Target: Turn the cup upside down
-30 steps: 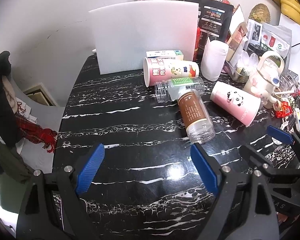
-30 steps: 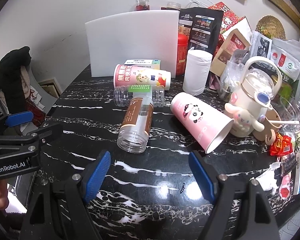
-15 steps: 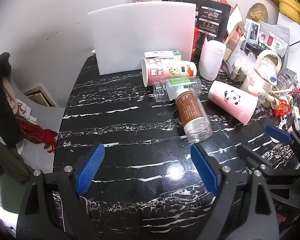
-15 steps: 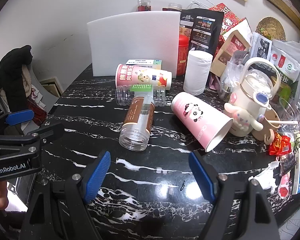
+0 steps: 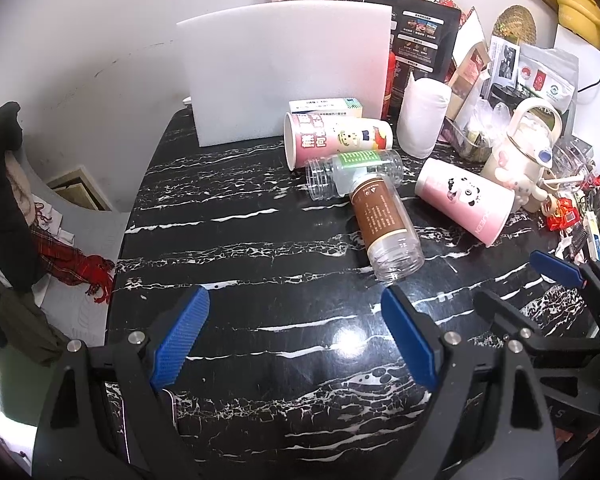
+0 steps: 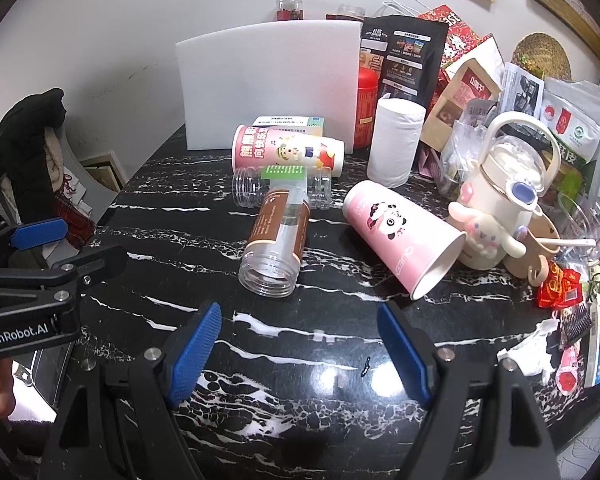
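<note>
A pink panda paper cup lies on its side on the black marble table, mouth toward the front right; it also shows in the left wrist view. A second pink cartoon cup lies on its side behind, also seen in the left wrist view. Two clear plastic jars lie between them. My right gripper is open and empty, in front of the jars. My left gripper is open and empty, to the left of the cups.
A white foam board stands at the back. An upright white cup, a cream character kettle, bags and packets crowd the right side. A chair with dark clothes stands left of the table.
Both grippers have drawn back slightly from the table objects, which look a little smaller and farther. Nothing on the table has moved.
</note>
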`<state>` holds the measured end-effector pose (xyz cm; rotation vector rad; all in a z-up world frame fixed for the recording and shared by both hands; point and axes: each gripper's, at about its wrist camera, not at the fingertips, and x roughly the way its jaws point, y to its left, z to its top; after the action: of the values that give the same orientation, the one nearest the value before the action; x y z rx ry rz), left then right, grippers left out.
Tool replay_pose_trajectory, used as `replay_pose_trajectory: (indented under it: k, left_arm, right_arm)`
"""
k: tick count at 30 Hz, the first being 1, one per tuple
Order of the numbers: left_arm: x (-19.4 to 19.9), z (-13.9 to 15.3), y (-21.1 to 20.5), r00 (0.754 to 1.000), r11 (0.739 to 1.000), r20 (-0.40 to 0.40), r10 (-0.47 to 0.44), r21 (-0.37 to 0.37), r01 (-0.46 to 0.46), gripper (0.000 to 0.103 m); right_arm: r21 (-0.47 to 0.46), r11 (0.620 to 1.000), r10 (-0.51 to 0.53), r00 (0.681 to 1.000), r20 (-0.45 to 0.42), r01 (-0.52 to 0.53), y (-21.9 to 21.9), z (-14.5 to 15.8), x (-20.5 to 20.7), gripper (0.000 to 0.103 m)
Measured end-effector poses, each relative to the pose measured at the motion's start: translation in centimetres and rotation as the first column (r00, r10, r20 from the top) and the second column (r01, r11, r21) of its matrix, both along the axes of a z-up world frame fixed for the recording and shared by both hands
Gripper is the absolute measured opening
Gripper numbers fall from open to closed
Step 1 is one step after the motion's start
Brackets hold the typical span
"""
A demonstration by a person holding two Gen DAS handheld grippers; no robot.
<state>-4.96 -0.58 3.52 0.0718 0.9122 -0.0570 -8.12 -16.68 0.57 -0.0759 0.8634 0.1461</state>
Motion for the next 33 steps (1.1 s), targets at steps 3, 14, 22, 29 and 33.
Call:
replay_pose_trajectory:
  k: [3, 14, 22, 29, 33]
  left_arm:
    - [-0.2, -0.1, 0.0, 1.0, 1.0, 0.0, 0.0, -0.002, 0.0, 0.087]
    - [-0.1, -0.2, 0.4, 1.0, 1.0, -0.003, 0.011, -0.003, -0.011, 0.087]
    - [1.2, -0.5, 0.9, 1.0, 1.0, -0.018, 0.02, -0.004, -0.02, 0.087]
    - [3.6, -1.3, 2.0, 0.998, 0.998, -0.028, 0.055, 0.005, -0.055, 0.087]
    - [5.2, -2.1, 2.9, 0.996, 0.997, -0.039, 0.081, 0.005, -0.08, 0.087]
  right_arm:
    - [-0.001, 1.0, 0.002, 1.0, -0.004, -0.002, 0.0, -0.1, -0.1, 0.081]
    - [-0.001, 1.0, 0.005, 1.0, -0.014, -0.005, 0.1, -0.4, 0.3, 0.081]
    - [0.009, 1.0, 0.015, 0.999, -0.036, -0.015, 0.5, -1.0, 1.6, 0.081]
    - [0.018, 1.0, 0.017, 0.999, -0.052, -0.016, 0.8, -1.6, 4.4, 0.081]
    - [0.018, 1.0, 0.02, 0.998, -0.066, -0.019, 1.3, -2.3, 6.5, 0.081]
